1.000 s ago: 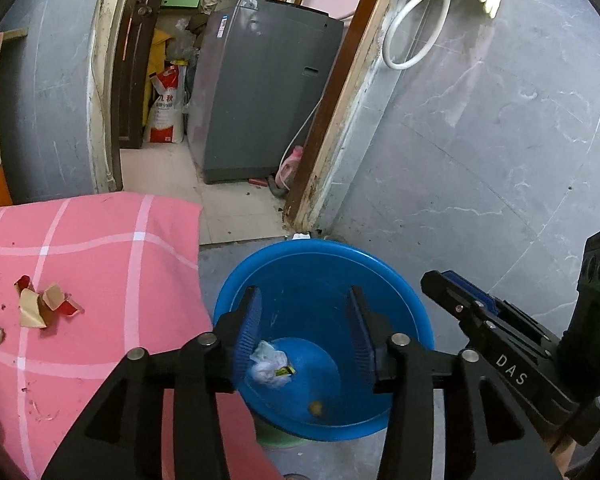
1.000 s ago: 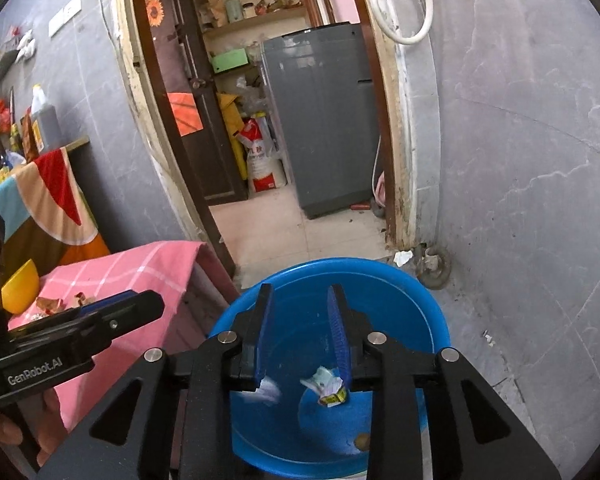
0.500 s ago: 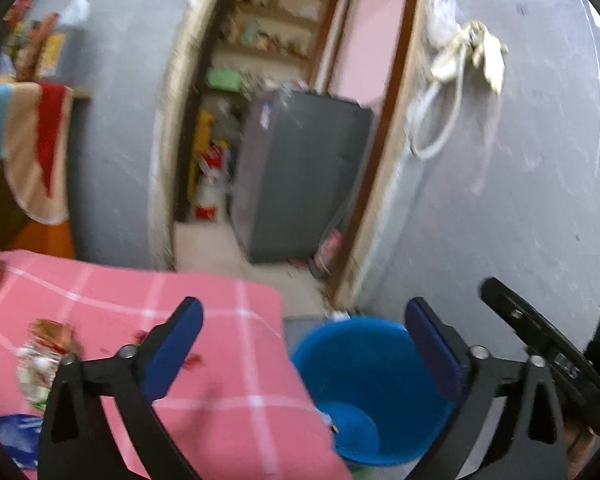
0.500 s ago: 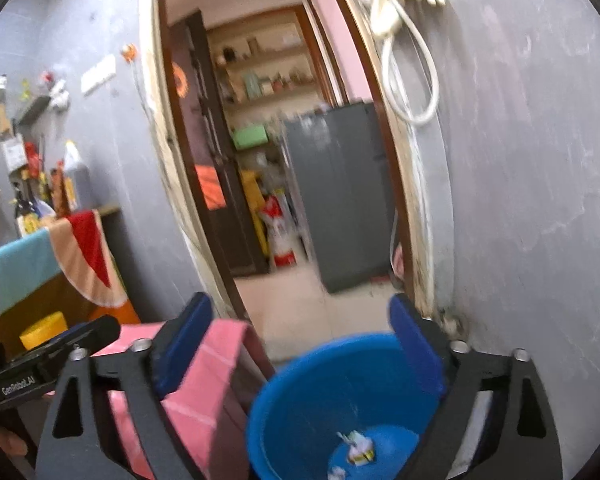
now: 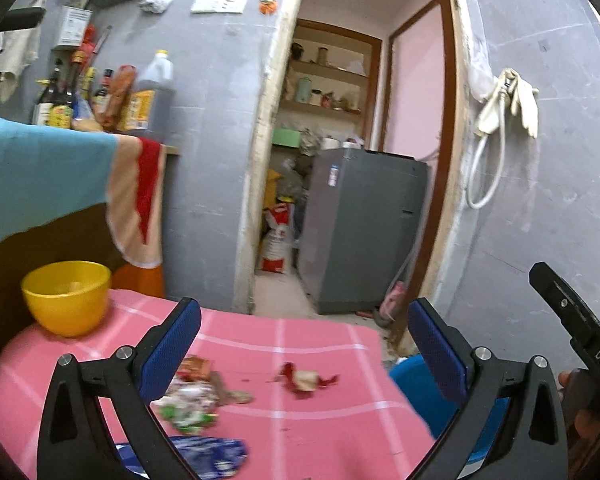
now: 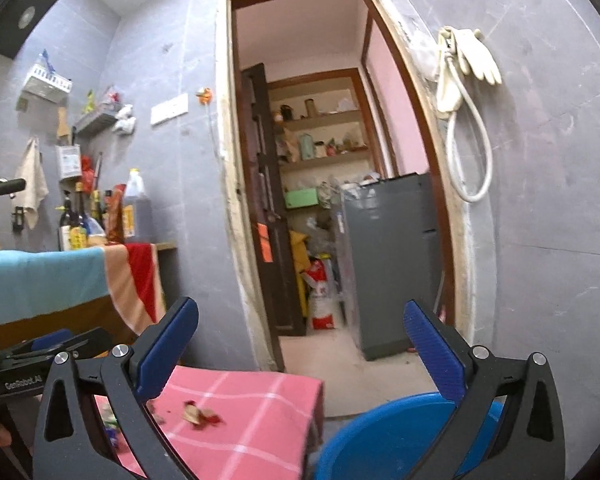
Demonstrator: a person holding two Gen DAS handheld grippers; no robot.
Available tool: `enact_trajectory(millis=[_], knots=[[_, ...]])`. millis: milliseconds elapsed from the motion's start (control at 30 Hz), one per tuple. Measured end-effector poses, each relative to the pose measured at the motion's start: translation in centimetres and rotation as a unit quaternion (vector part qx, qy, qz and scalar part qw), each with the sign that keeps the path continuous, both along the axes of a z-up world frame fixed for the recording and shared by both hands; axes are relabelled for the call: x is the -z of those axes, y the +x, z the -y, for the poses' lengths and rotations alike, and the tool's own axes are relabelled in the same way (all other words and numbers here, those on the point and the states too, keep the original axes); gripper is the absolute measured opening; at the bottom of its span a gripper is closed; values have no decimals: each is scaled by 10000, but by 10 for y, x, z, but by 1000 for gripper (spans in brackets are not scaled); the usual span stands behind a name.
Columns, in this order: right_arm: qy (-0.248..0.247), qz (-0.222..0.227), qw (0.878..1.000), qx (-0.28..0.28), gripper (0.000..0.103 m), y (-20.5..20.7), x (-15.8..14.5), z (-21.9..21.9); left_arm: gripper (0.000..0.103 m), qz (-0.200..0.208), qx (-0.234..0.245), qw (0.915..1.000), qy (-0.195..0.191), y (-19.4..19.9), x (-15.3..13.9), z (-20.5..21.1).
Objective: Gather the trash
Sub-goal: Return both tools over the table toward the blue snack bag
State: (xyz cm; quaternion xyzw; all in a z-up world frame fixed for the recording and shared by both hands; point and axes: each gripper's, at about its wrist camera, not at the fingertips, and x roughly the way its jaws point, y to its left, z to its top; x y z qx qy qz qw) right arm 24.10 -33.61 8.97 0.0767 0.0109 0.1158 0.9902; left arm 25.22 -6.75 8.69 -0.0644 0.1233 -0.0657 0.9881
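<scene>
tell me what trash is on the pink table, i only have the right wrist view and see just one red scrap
Observer: A blue wrapper lies at the near edge, outside your view.
Operator: anything else
Observer: A crumpled wrapper pile sits just beyond it, mostly hidden from you.
Operator: is the left gripper free
Observer: Yes, the left gripper holds nothing; its jaws stand wide open above the pile.
Operator: any obstacle
Observer: A yellow bowl stands at the far left corner.

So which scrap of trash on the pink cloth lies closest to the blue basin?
The red-and-tan scrap, alone near the pink cloth's basin-side edge. The crumpled wrappers and blue packet sit farther from the blue basin.
</scene>
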Motion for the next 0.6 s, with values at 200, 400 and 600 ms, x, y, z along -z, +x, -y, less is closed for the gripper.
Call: enact_trajectory(millis=[200,400,600], knots=[[-111,115,9995,-259,103,-3,0,-29,101,28,-350,9994,22,-18,-3,-41],[-382,68,9978,-538,103,-3,4,-60,101,-19,-750,9972,33,-35,4,-81],[-639,-78,9944,-840,103,-3,12,-85,101,-128,-930,9956,9,-53,18,-112]])
